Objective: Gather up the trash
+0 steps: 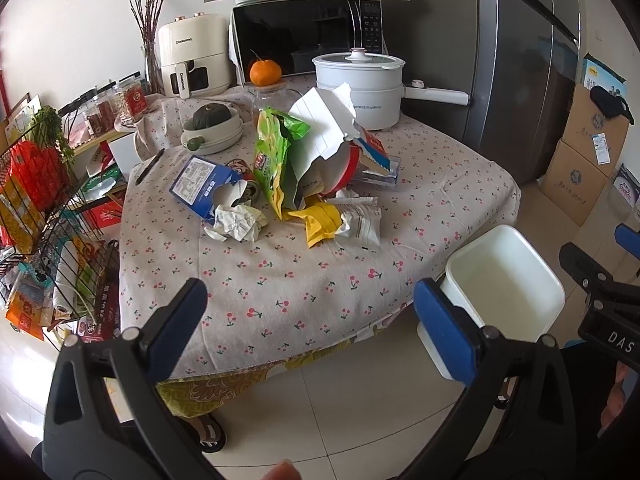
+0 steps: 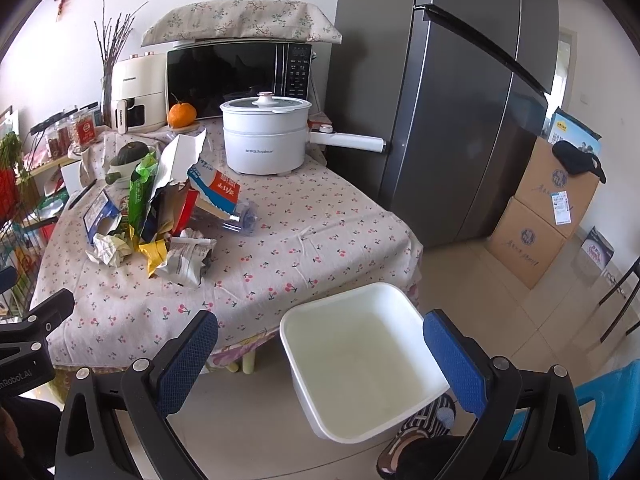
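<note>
A heap of trash lies on the cherry-print tablecloth (image 1: 304, 280): a green snack bag (image 1: 272, 152), torn white paper (image 1: 324, 120), a blue box (image 1: 200, 184), a crumpled white paper ball (image 1: 238, 222), a yellow wrapper (image 1: 318, 220) and a white printed packet (image 1: 362, 220). The same heap shows in the right wrist view, with the paper ball (image 2: 108, 250) and packet (image 2: 186, 260) nearest. An empty white bin (image 2: 360, 364) stands on the floor beside the table's near corner. My left gripper (image 1: 310, 316) hangs open before the table's front edge. My right gripper (image 2: 320, 344) is open above the bin.
A white electric pot (image 1: 358, 80), microwave (image 1: 304, 40), air fryer (image 1: 192, 56), orange (image 1: 264, 72) and bowl with a squash (image 1: 212, 128) stand at the table's back. A wire rack (image 1: 44, 216) crowds the left. A fridge (image 2: 460, 92) and cardboard boxes (image 2: 544, 216) stand right.
</note>
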